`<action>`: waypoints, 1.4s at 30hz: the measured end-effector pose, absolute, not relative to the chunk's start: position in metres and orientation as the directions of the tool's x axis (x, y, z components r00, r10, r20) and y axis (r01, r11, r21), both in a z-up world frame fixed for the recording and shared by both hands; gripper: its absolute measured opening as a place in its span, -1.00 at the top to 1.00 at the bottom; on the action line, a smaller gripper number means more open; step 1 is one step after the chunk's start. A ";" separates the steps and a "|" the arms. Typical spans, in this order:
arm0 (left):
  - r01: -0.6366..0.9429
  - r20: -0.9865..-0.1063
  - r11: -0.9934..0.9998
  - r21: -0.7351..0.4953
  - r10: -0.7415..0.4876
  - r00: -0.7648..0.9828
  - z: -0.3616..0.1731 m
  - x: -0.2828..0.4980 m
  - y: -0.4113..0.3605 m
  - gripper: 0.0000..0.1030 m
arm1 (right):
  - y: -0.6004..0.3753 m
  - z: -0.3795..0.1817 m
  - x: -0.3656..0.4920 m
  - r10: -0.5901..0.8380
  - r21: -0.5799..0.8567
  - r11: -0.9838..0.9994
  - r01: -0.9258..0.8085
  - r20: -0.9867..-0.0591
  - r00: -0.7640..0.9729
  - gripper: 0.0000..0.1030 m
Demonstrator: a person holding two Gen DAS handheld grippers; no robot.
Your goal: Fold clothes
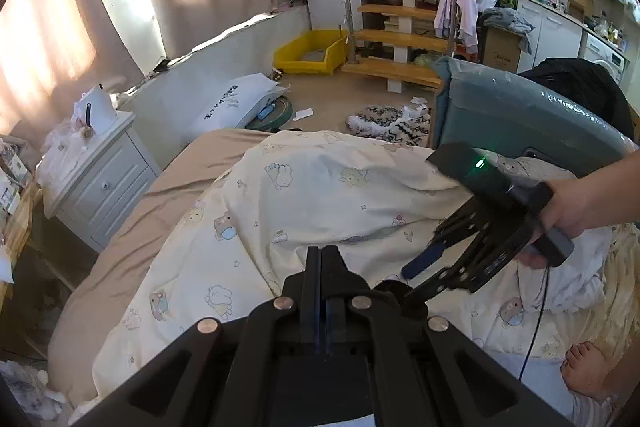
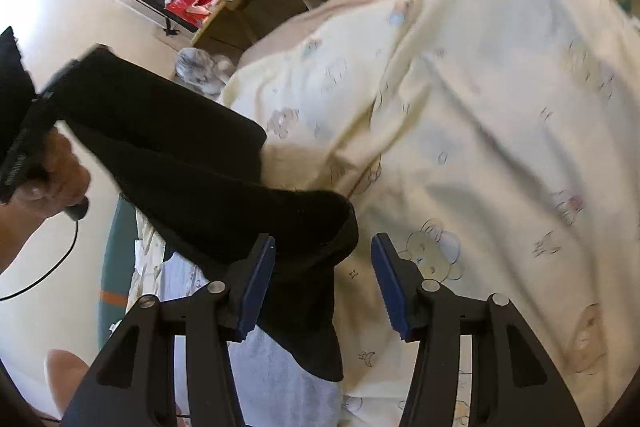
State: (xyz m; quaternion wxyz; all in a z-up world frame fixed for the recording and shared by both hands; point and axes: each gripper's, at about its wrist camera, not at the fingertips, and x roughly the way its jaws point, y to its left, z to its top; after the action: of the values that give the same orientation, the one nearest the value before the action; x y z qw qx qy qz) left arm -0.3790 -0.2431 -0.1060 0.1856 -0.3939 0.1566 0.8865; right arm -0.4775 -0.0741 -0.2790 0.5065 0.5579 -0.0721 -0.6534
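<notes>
Left claw (image 1: 322, 259): jaws pressed together at the bottom of its own view, nothing visible between them there; whether the black garment (image 2: 192, 163) that reaches toward that hand in the right wrist view is pinched in them cannot be told. Right claw (image 2: 323, 279): blue pads (image 2: 390, 287) apart, the garment's folded end lying in the gap against the left pad. It drapes over a cream cartoon-print duvet (image 1: 320, 195) covering the bed. Beyond the bed: white nightstand (image 1: 100, 179), yellow bin (image 1: 310, 53), wooden staircase (image 1: 404, 11).
</notes>
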 end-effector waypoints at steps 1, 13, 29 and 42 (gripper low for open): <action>-0.449 -0.757 -0.884 0.134 0.201 -0.622 -0.106 -0.379 -0.244 0.99 | -0.076 -0.284 -0.479 -0.740 0.665 -0.476 0.575 -0.657 0.146 0.30; -0.317 -0.789 -0.930 0.185 0.052 -0.612 -0.121 -0.398 -0.270 0.98 | -0.049 -0.201 -0.497 -0.772 0.566 -0.532 0.630 -0.629 -0.087 0.98; -0.333 -0.790 -0.938 0.099 0.129 -0.599 -0.130 -0.441 -0.253 0.98 | -0.057 -0.233 -0.502 -0.834 0.712 -0.422 0.561 -0.548 0.069 0.23; -0.413 -0.760 -0.906 0.095 0.202 -0.618 -0.110 -0.409 -0.250 0.98 | -0.073 -0.335 -0.512 -0.965 0.958 -0.238 0.157 -0.252 0.076 -0.78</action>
State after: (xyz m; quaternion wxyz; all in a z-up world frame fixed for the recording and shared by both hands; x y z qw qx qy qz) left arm -0.4093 -0.2503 -0.1097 0.1728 -0.4014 0.1316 0.8898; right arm -0.5124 -0.0735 -0.3349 0.4928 0.5432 -0.3716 -0.5692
